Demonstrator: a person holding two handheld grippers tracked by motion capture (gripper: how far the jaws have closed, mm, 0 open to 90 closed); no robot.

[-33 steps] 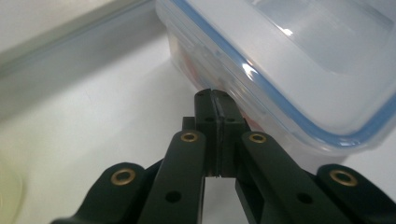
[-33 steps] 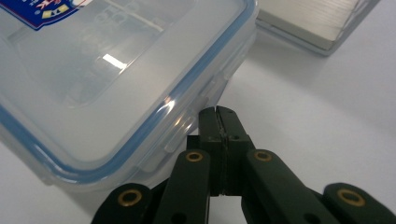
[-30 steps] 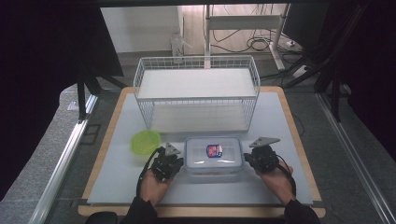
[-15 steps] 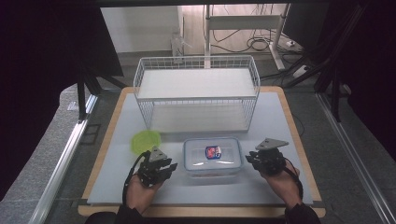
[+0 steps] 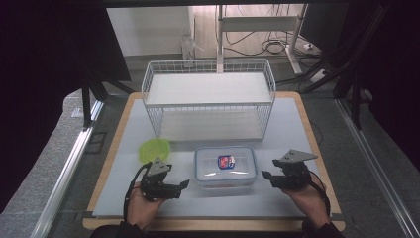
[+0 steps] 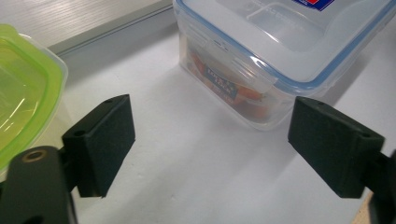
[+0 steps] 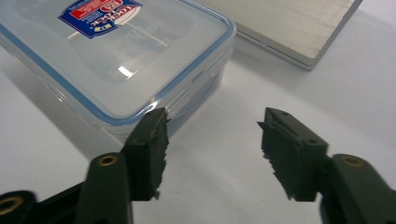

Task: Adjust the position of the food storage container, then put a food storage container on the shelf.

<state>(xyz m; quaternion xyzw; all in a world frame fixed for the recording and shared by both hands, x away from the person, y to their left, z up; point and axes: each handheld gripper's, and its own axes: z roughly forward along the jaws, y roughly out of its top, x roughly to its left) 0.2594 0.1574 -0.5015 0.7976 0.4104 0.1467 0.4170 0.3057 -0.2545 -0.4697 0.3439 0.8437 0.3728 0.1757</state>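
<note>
Clear box, one; green lid, one.

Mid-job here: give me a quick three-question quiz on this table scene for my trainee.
1. True or false: the left gripper is clamped on the clear lidded container.
2. What lies left of the container, near the wire rack?
A) a green lid
B) a red cup
C) a metal spoon
3. What colour is the seal around the container's lid?

Key
1. False: both the left and right gripper have just been opening, with nothing between the jaws.
2. A, the green lid.
3. Blue.
</note>
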